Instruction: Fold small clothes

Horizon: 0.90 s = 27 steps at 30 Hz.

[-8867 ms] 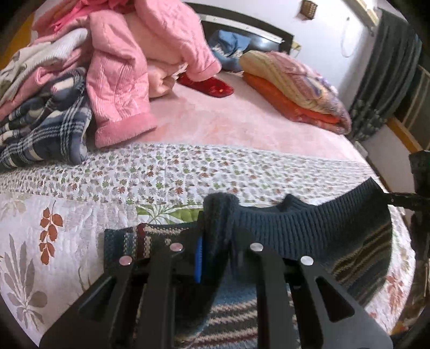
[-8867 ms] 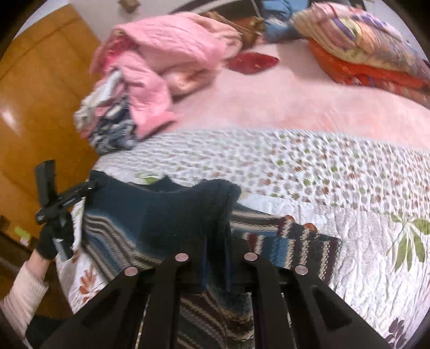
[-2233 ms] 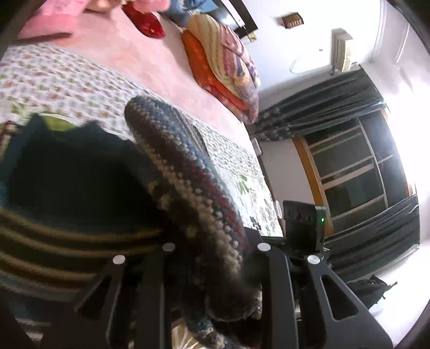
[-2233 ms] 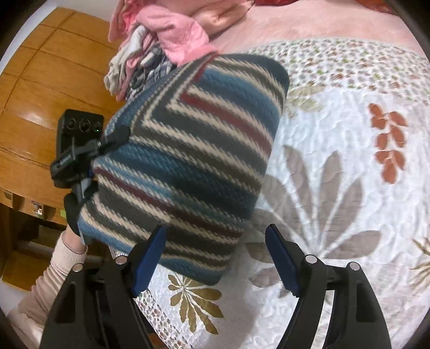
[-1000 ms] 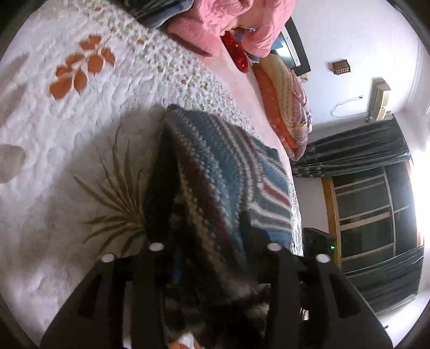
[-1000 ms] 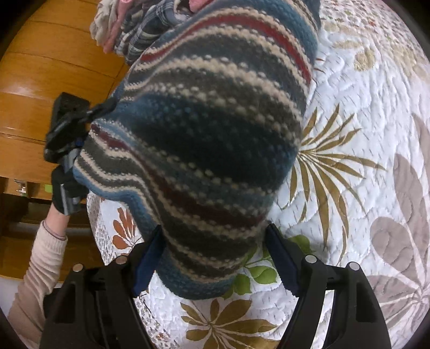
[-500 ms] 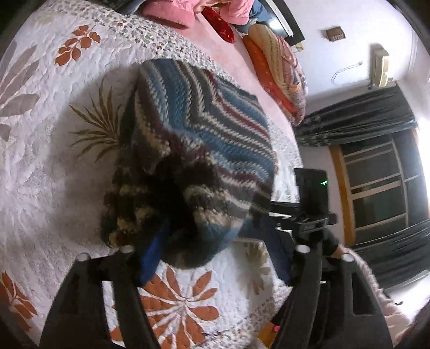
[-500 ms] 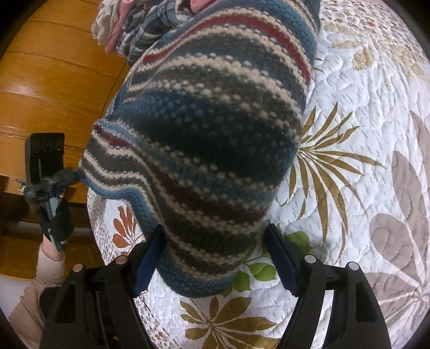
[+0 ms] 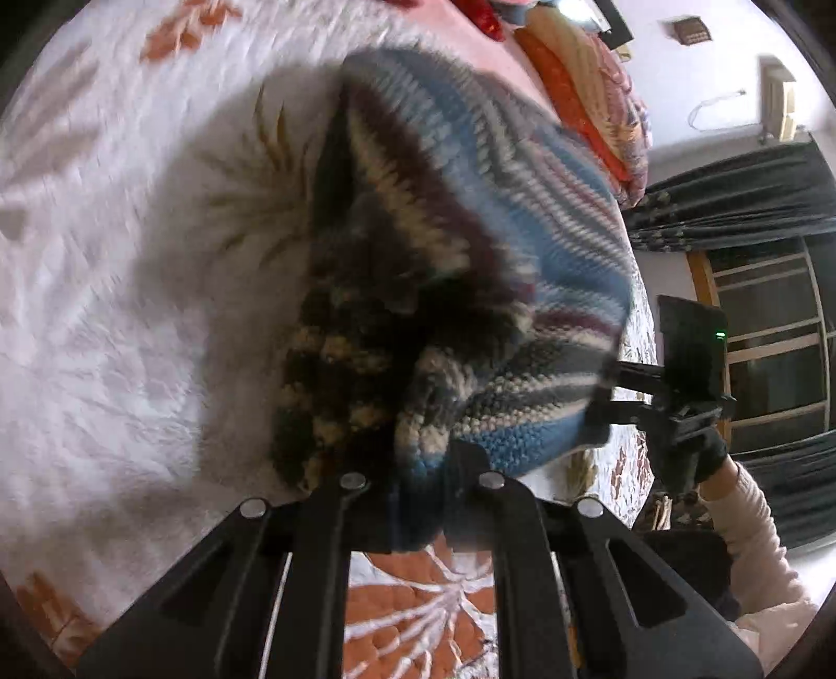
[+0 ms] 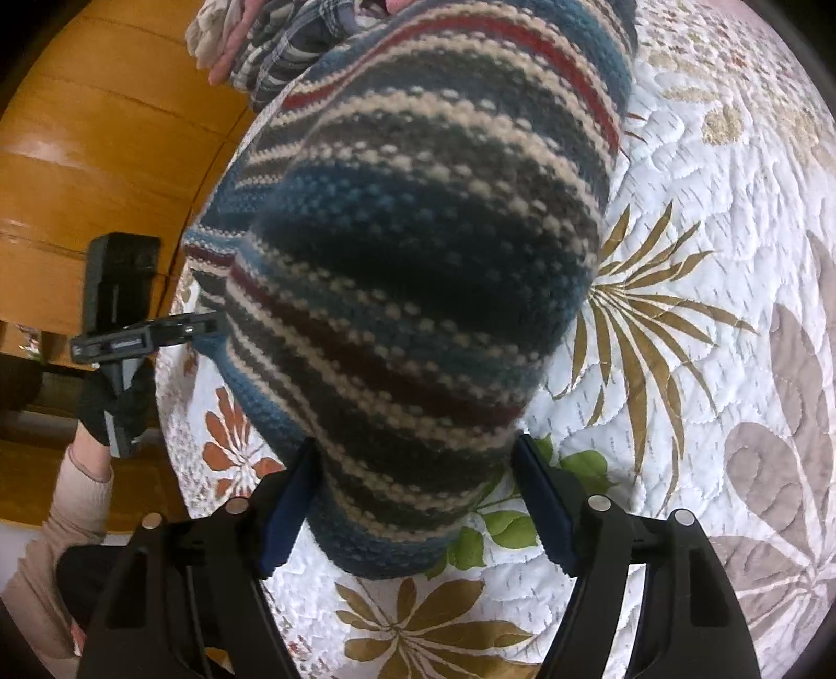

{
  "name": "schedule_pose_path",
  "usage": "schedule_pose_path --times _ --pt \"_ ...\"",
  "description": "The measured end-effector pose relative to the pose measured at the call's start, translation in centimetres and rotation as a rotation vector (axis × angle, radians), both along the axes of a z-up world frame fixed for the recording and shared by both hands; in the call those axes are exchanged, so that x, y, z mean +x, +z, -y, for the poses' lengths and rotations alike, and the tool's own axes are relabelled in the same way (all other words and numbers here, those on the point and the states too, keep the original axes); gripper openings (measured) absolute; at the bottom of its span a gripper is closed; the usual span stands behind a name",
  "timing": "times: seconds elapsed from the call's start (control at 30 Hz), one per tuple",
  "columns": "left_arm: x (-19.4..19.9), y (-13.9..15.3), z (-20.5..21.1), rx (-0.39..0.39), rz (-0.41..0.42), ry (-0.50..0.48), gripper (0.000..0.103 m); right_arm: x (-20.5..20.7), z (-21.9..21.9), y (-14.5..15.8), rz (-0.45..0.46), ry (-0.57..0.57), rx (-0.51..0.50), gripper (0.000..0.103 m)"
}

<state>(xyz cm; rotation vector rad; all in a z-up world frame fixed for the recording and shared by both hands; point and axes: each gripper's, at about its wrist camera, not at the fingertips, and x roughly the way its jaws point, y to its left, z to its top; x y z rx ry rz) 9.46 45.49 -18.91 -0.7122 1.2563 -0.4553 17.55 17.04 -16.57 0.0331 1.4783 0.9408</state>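
1. While the one striped sweater (image 10: 418,271) is lying folded on the quilt (image 10: 731,261) near the bed's edge, I am seeing two tools at work on it.
2. I am watching my left tool (image 9: 418,501) gripping the near edge of the sweater (image 9: 470,235): its two fingers are standing narrow, with knit bunched between them.
3. That view is blurring, so I cannot tell how many layers are sitting in the pinch.
4. I am keeping my right tool (image 10: 415,501) spread wide, its two blue-padded fingers (image 10: 290,496) straddling the rounded near end of the fold, one on each side.
5. I cannot tell whether those pads are touching the wool; nothing is being squeezed there.
6. In the right wrist view the left tool (image 10: 198,324) is showing at the sweater's left edge, held by one dark-gloved hand (image 10: 112,402) with a pale sleeve.
7. In the left wrist view the right tool (image 9: 611,391) is showing at the sweater's right side, held by the other gloved hand (image 9: 689,459).
8. I am counting one pile of clothes (image 10: 282,42) beyond the sweater, plaid and pink pieces mixed.
9. One stack of folded bedding (image 9: 590,89) is lying farther up the bed, well apart from the sweater.
10. Wooden panelling (image 10: 94,156) is filling the left of the right wrist view, and dark curtains (image 9: 731,193) are hanging by one window in the other.
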Motion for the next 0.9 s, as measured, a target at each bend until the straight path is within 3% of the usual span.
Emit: schedule_pose_path --times 0.17,0.23,0.33,0.43,0.6,0.7,0.77,0.8,0.83,0.9 --pt "0.0 1.0 0.4 0.007 0.018 -0.038 0.019 -0.5 -0.4 -0.3 0.019 -0.003 -0.011 0.074" --pt "-0.2 2.4 -0.1 -0.039 0.026 -0.065 0.042 -0.7 -0.5 -0.3 0.017 -0.006 -0.003 0.074" --pt "-0.6 4.6 -1.8 -0.063 0.084 -0.058 0.065 -0.7 0.2 0.5 0.010 -0.024 0.019 0.075" --pt "0.4 6.3 -4.3 -0.076 0.142 0.025 0.075 0.4 1.1 1.8 0.028 -0.065 0.054 0.076" --pt "6.3 4.8 -5.7 -0.084 0.096 0.173 0.075 2.6 1.7 1.8 0.010 -0.143 0.093 0.076" --pt "10.1 2.9 -5.5 -0.070 0.033 0.229 0.074 2.8 1.3 1.4 0.014 -0.139 0.092 0.076" --pt "11.8 1.7 -5.1 -0.106 0.013 0.254 0.074 2.7 1.0 1.0 0.015 -0.128 0.088 0.076" --pt "12.2 1.2 -4.8 -0.116 0.010 0.256 0.069 2.7 0.8 0.8 0.012 -0.126 0.089 0.077" --pt "12.7 1.0 -4.5 -0.126 0.015 0.255 0.051 2.6 0.8 0.6 0.009 -0.126 0.092 0.077" --pt "13.4 1.4 -3.5 -0.143 0.059 0.253 0.032 2.9 1.1 0.4 -0.002 -0.129 0.100 0.078"
